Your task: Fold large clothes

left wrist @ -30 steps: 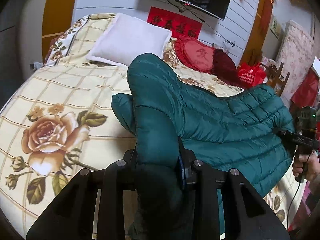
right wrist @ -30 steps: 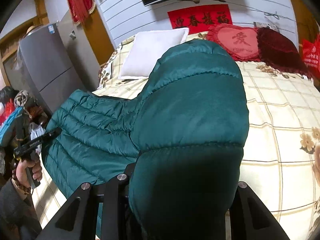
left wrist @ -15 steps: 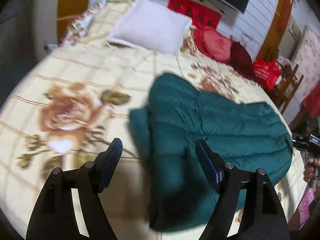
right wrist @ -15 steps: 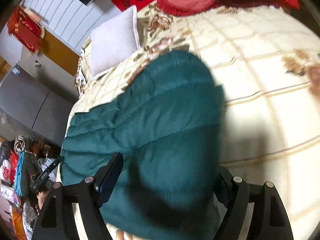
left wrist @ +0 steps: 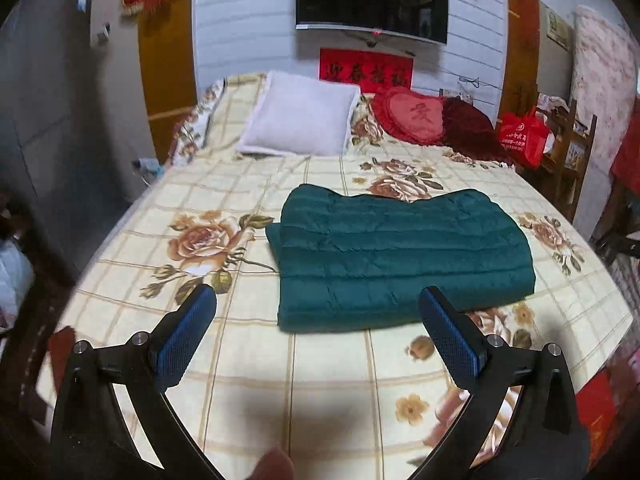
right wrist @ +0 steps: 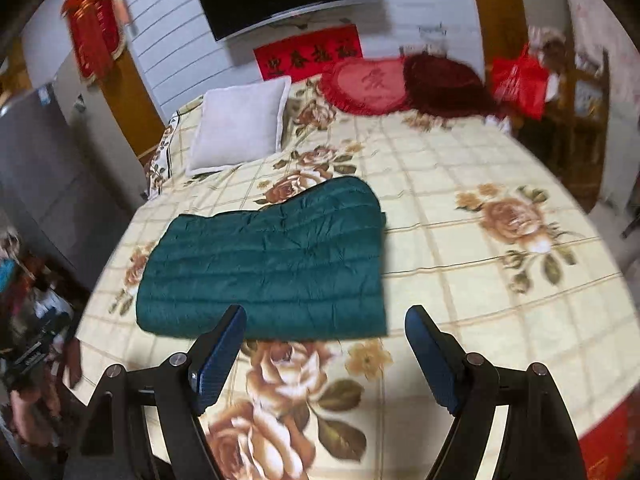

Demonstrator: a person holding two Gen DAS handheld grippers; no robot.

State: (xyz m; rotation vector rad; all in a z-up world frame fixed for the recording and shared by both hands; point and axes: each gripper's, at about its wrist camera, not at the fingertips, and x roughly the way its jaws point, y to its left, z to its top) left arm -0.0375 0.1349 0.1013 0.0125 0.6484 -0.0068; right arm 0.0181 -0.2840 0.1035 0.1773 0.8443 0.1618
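Note:
A dark teal quilted down jacket [left wrist: 396,256] lies folded into a flat rectangle on the floral bedspread [left wrist: 208,360]. It also shows in the right wrist view [right wrist: 272,264]. My left gripper [left wrist: 318,330] is open and empty, held back from the jacket's near edge. My right gripper [right wrist: 326,350] is open and empty, just short of the jacket's near edge.
A white pillow [left wrist: 300,120], a red heart cushion [left wrist: 412,118] and a dark red cushion [left wrist: 470,128] lie at the head of the bed. A red bag [left wrist: 524,138] and wooden rack [left wrist: 568,148] stand at the right. A television [left wrist: 372,0] hangs on the wall.
Both grippers let go of the teal jacket, opened and pulled back toward the foot of the bed. The jacket now lies flat, folded over on the bedspread.

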